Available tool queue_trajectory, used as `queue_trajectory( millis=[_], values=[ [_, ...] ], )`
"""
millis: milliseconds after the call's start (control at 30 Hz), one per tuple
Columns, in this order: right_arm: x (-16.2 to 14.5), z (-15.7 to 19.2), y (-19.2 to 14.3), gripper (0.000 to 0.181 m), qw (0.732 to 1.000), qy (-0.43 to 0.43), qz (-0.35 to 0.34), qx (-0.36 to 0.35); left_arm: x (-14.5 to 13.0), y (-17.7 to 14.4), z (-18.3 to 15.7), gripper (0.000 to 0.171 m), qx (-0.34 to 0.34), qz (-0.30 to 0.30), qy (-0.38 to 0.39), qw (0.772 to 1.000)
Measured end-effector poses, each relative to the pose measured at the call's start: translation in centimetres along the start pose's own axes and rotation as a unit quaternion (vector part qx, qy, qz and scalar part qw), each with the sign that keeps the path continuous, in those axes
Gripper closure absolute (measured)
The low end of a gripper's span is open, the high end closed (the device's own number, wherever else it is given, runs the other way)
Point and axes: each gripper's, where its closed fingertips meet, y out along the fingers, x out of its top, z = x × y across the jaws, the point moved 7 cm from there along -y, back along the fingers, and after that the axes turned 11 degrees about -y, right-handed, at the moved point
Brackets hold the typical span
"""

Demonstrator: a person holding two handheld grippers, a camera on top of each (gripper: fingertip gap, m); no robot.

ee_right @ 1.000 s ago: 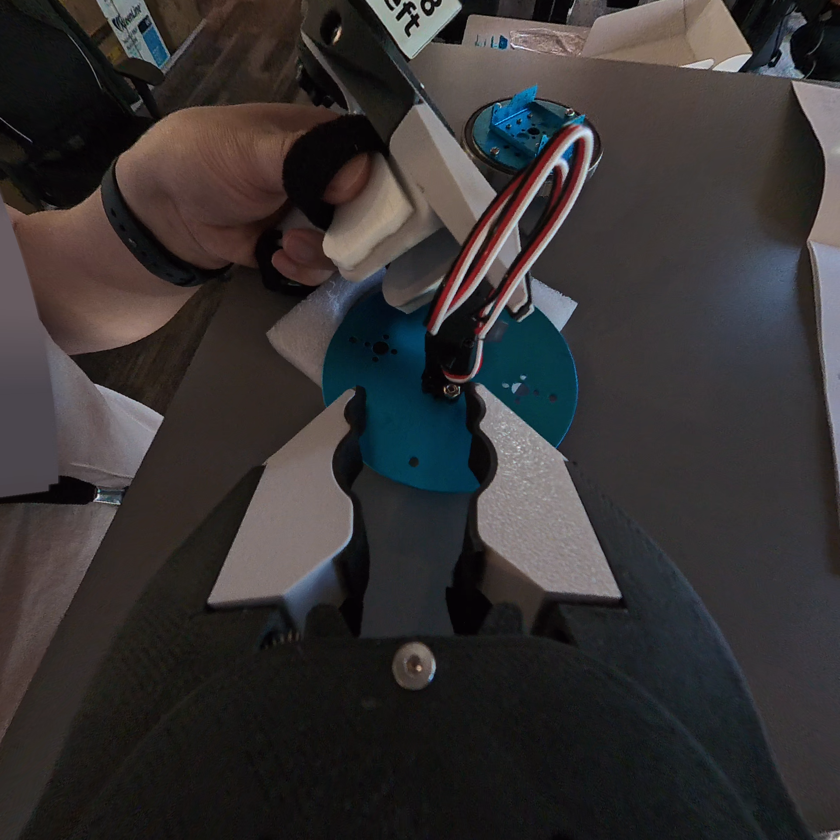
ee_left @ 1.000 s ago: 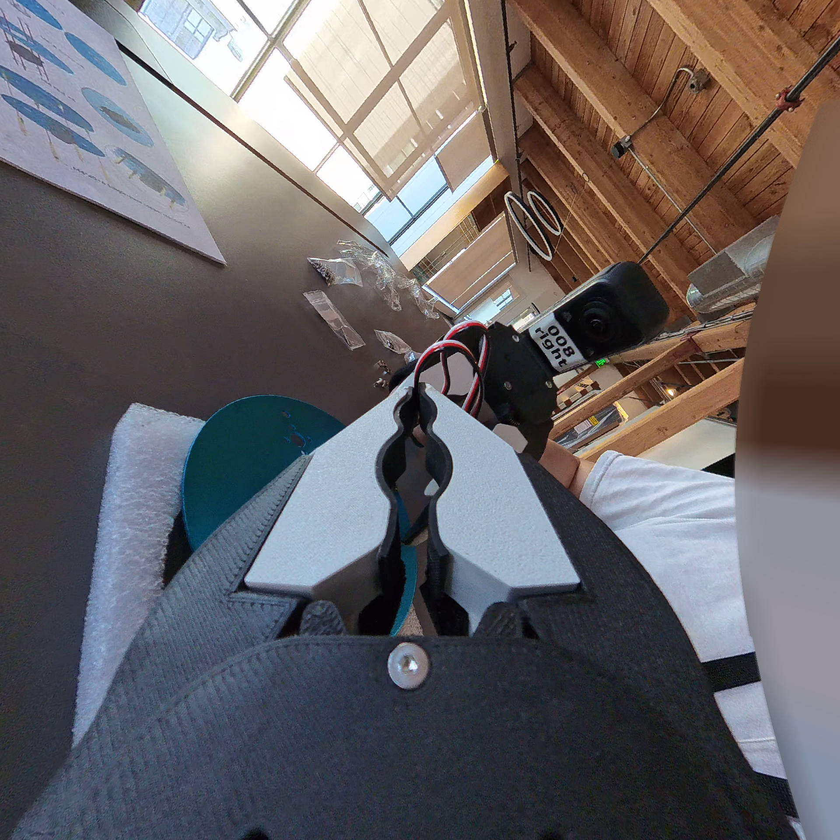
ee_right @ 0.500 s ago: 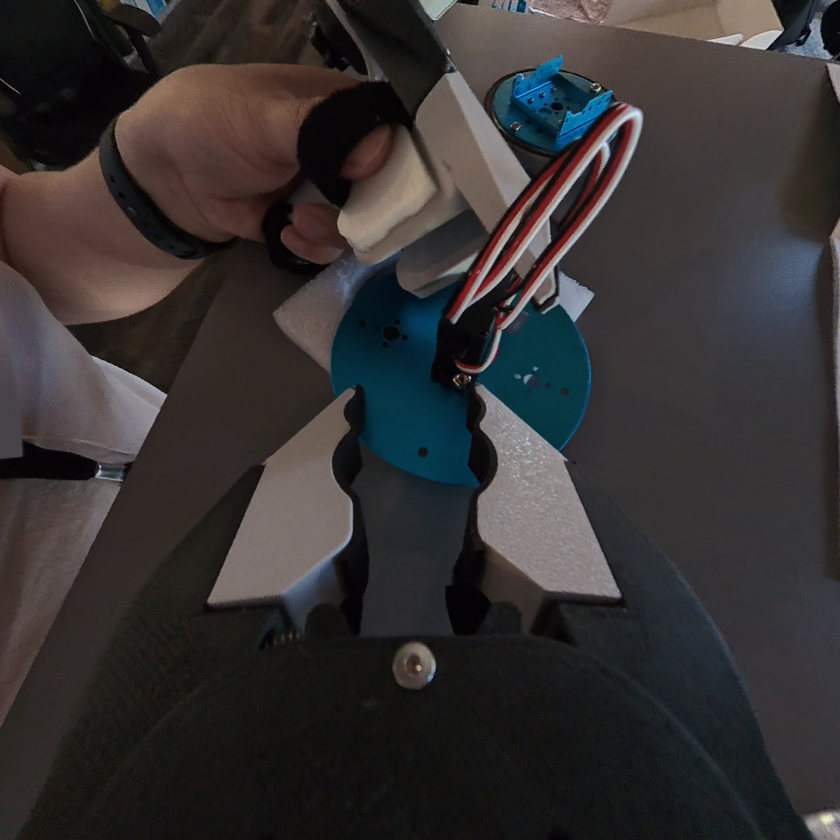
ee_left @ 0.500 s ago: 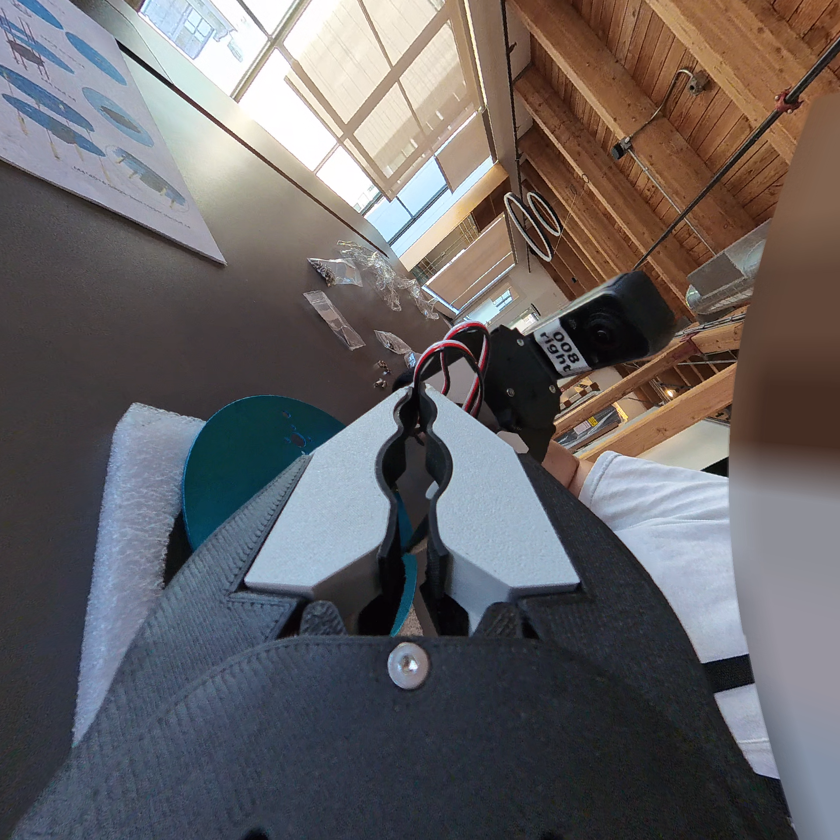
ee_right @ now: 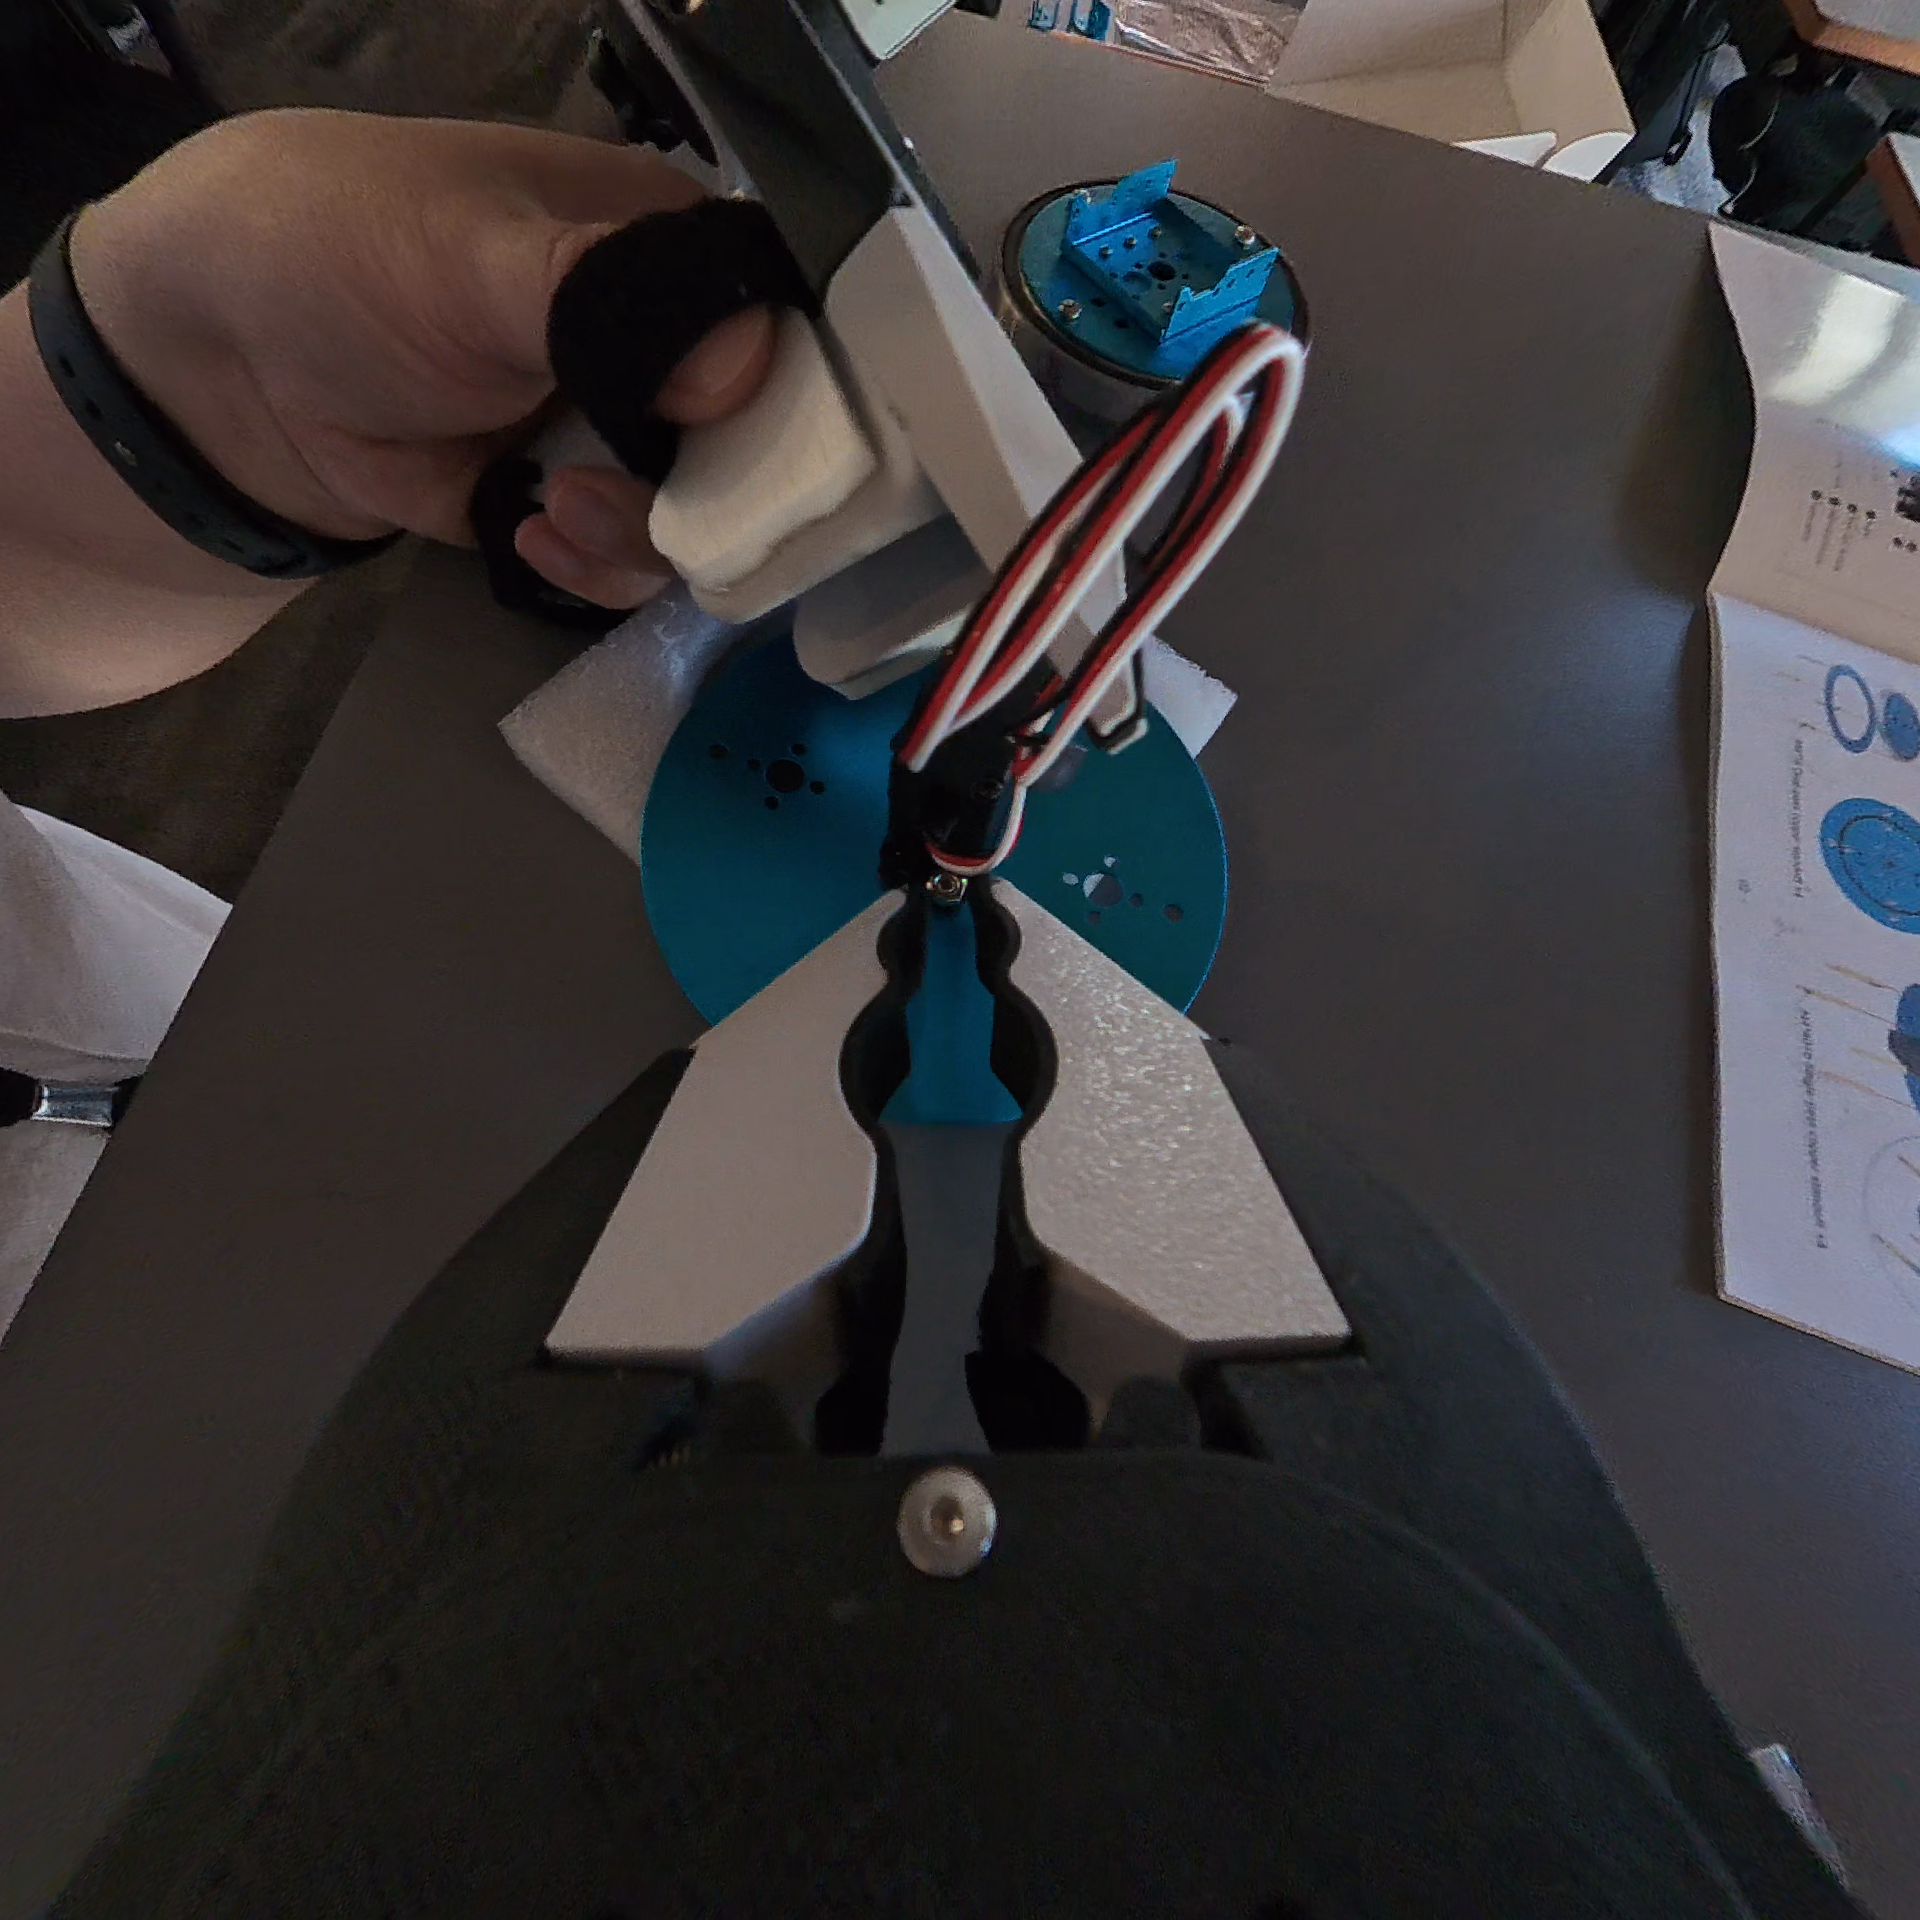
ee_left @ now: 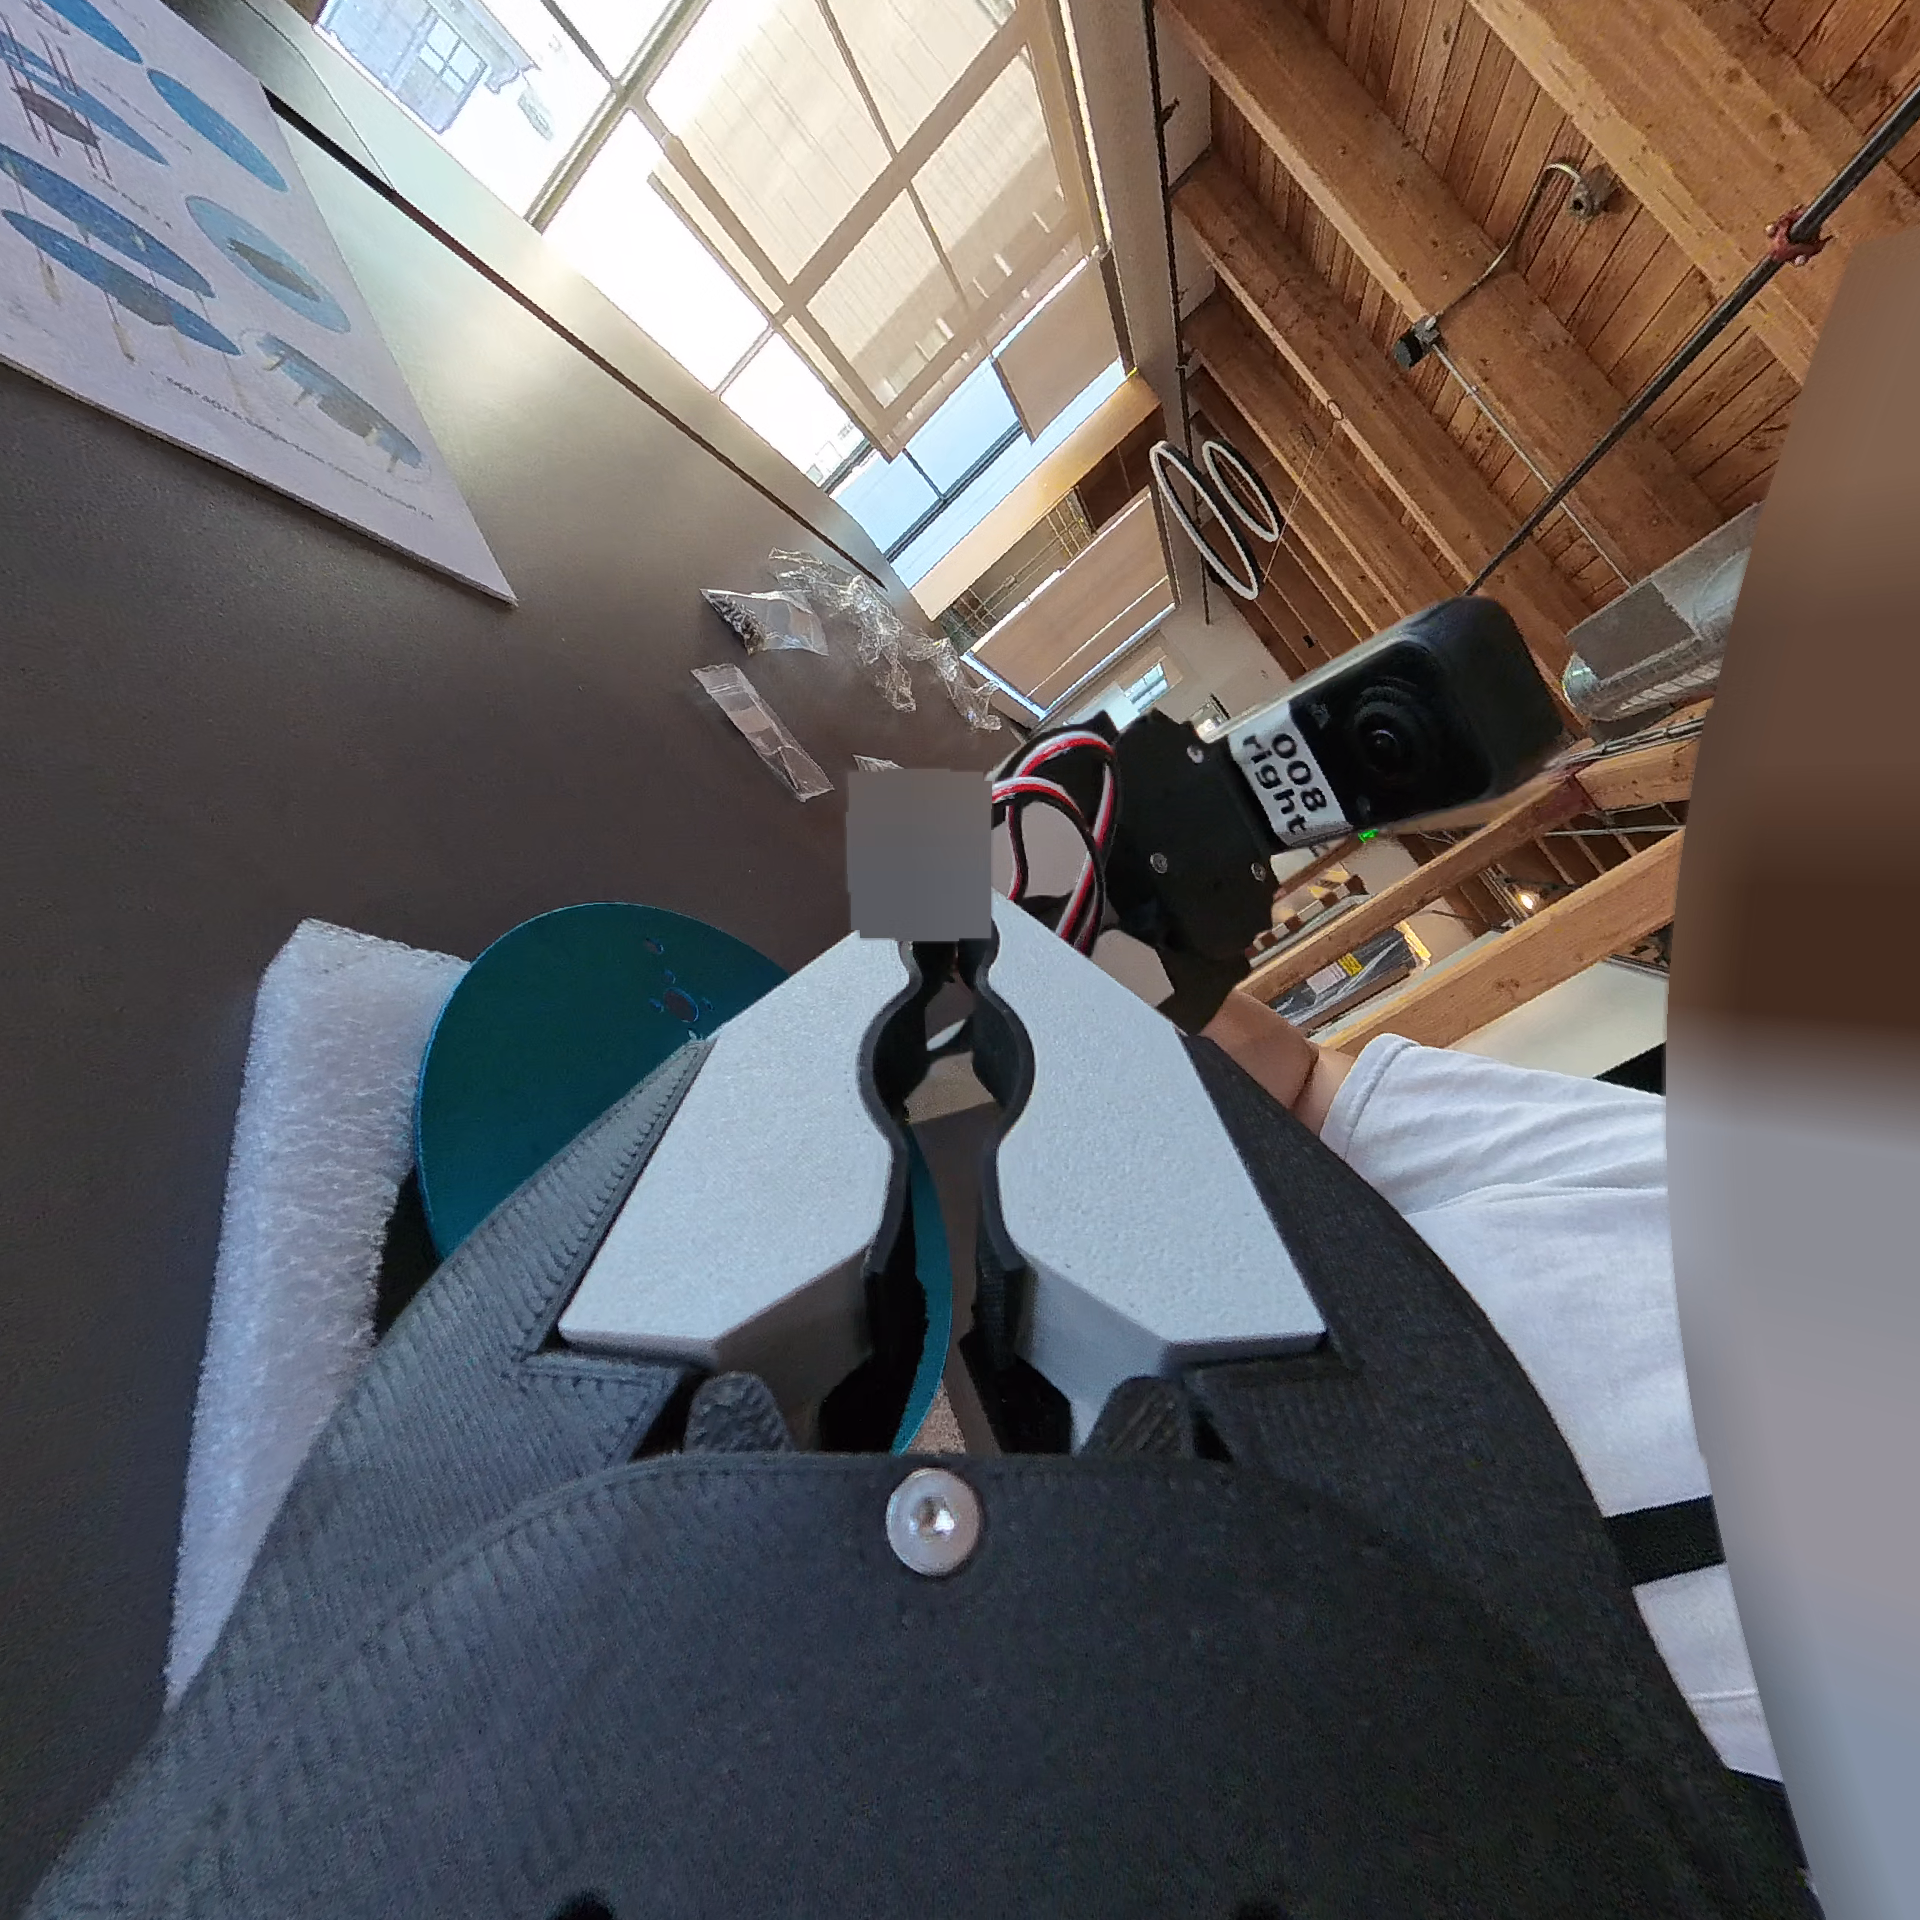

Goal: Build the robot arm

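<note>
My left gripper (ee_left: 940, 956) is shut on a small black servo (ee_right: 961, 805) with a loop of red, white and black wires (ee_right: 1143, 499), held tilted above a blue round disc (ee_right: 769, 862). In the right wrist view its white fingers (ee_right: 966, 416) reach in from the upper left, held by a hand. My right gripper (ee_right: 948, 914) is closed at the servo's lower end, where a small silver nut (ee_right: 945, 886) sits at its tips. The disc (ee_left: 551, 1060) rests partly on white foam (ee_right: 582, 717). A mosaic patch hides the tips' meeting point in the left wrist view.
On the grey table (ee_right: 1455, 623) a blue bracket on a round base (ee_right: 1153, 270) stands behind the disc. An instruction sheet (ee_right: 1849, 935) lies at the right. Small plastic bags (ee_left: 769, 727) lie farther off. A cardboard box (ee_right: 1455, 62) is at the far edge. Spacing between my two grippers at the tips: around 6 cm.
My right gripper moved forward to the servo's lower end and its jaws closed from wide open to nearly shut. The left gripper kept its hold and barely moved.
</note>
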Motion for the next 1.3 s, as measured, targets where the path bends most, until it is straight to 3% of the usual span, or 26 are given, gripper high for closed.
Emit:
queue_trajectory(
  millis=[433,733,933,1300],
  values=[
    [0.11,0.5,-0.22,0.179,0.997,0.062,-0.015,0.046,0.03,0.06,0.03,0.171,0.003,-0.001,0.001,1.0],
    [-0.18,-0.21,0.25,0.164,1.0,0.011,0.0,-0.002,0.05,0.05,0.02,0.171,0.002,-0.001,0.001,1.0],
    [-0.26,-0.28,0.3,0.176,0.999,0.045,-0.004,0.022,0.05,0.05,0.02,0.171,0.003,-0.002,0.002,1.0],
    [-0.13,0.07,0.21,0.178,0.989,0.147,0.012,-0.008,0.07,0.05,0.04,0.171,0.008,-0.005,0.005,1.0]
  ],
)
